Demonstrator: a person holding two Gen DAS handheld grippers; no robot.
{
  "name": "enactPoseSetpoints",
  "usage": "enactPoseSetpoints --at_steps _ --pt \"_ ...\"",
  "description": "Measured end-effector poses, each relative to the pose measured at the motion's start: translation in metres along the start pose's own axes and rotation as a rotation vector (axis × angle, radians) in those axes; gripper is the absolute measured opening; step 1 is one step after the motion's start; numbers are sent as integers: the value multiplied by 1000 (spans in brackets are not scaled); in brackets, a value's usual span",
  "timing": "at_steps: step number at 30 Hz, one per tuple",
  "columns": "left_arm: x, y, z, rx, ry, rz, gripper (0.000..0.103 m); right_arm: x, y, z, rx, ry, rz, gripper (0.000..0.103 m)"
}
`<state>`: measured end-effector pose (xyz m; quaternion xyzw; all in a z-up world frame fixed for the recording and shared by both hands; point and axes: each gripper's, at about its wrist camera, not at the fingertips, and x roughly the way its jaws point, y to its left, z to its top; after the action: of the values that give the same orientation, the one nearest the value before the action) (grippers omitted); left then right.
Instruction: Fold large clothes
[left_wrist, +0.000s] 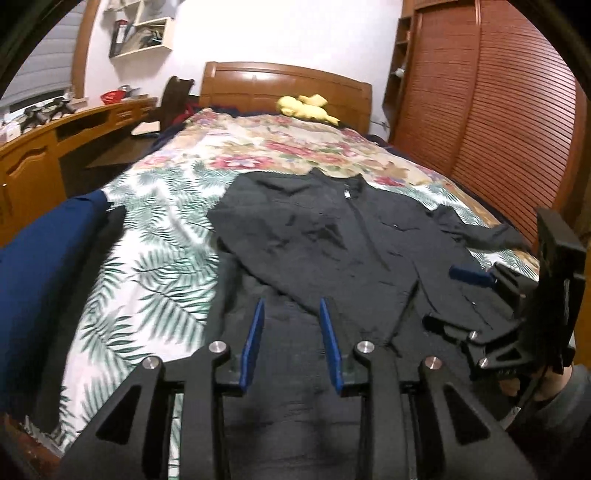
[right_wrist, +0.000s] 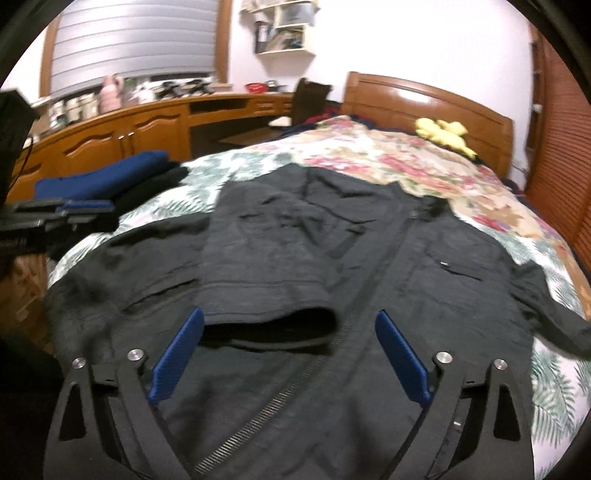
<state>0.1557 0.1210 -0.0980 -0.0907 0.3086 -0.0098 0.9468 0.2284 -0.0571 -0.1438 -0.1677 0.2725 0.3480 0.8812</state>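
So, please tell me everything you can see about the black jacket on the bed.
The black jacket lies flat and front up on the bed's leaf-print cover, its collar toward the headboard. It looks like thin, slightly wrinkled woven fabric. A metal zipper runs down the front, closed as far as one can see, and chest pockets show. One sleeve is folded across the body, its open cuff near the hem; the other sleeve stretches out sideways. Neither gripper's jaws hold it.
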Motion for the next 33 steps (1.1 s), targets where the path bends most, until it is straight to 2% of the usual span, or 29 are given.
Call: enactPoseSetpoints --at_steps 5,9,15,20,22,25,27,29,33 --pt "-10 19 -6 -12 -16 31 29 21 23 3 -40 42 90 82" --pt "-13 30 -9 -17 -16 51 29 42 34 1 -41 102 169 80" --pt "-17 37 -12 -16 -17 66 29 63 40 -9 -55 158 158 74" --pt "-22 35 -11 -9 -43 72 29 64 23 -11 28 163 185 55" --pt "-23 34 -10 -8 -50 68 29 66 21 -11 34 170 169 49" --pt "-21 31 -9 -1 -51 67 29 64 26 -11 8 165 145 45" --pt "-21 29 -8 6 -49 65 29 61 29 -11 -12 155 114 35" --pt "-20 25 -7 12 -52 63 29 57 30 -11 -28 139 104 10" --pt "-22 19 -5 20 -65 33 29 48 33 -11 -65 110 89 5"
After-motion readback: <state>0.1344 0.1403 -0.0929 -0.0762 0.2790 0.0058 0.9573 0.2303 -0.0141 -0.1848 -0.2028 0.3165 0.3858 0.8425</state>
